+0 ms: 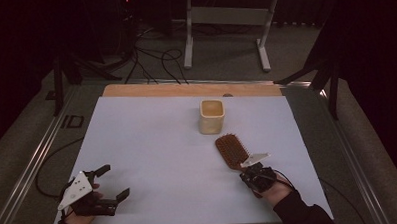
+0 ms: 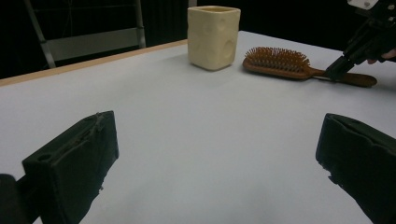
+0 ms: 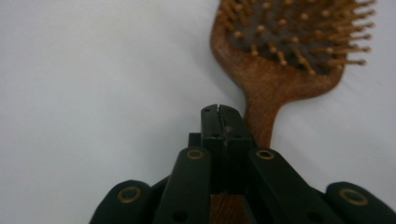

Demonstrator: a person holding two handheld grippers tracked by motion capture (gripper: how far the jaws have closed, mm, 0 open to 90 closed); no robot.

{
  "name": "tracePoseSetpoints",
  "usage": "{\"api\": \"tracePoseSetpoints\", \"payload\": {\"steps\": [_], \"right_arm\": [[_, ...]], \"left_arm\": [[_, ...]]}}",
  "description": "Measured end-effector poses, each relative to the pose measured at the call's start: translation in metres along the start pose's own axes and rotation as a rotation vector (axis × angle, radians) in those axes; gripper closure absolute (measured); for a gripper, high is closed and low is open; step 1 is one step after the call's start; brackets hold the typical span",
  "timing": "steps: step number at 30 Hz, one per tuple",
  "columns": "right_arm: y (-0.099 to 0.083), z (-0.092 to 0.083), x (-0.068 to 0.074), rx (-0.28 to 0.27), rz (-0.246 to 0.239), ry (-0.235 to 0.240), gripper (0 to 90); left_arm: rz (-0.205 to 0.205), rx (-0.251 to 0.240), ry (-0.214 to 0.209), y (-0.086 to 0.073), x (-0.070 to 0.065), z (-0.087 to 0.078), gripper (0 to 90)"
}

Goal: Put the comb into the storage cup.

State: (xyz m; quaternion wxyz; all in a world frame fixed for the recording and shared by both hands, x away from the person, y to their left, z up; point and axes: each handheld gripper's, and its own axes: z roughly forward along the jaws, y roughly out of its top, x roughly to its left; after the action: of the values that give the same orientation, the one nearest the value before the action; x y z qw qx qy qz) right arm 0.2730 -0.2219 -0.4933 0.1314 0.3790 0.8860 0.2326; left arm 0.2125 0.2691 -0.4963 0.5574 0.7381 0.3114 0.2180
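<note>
Black right tongs [image 3: 223, 122], pressed together, rest over the wooden handle of the brush [image 1: 232, 150] at lower right of the high view; whether they pinch it I cannot tell. The left tongs [image 1: 109, 182], at lower left, are spread and empty. The brush lies bristles up on the white table [image 1: 152, 143], just below the cream cup [image 1: 211, 116]; it looks light and stiff, its narrow handle the place to grip.

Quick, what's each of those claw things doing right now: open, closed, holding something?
Left gripper: open, holding nothing.
Right gripper: fingers closed together over the hairbrush handle; a grip on it cannot be told.
</note>
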Motion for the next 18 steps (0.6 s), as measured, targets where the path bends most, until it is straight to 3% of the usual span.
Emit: {"api": "tracePoseSetpoints", "payload": {"steps": [18], "right_arm": [[-0.010, 0.000, -0.021, 0.007, 0.040, -0.033, 90.0]], "left_arm": [[0.002, 0.001, -0.003, 0.000, -0.001, 0.001, 0.0]]}}
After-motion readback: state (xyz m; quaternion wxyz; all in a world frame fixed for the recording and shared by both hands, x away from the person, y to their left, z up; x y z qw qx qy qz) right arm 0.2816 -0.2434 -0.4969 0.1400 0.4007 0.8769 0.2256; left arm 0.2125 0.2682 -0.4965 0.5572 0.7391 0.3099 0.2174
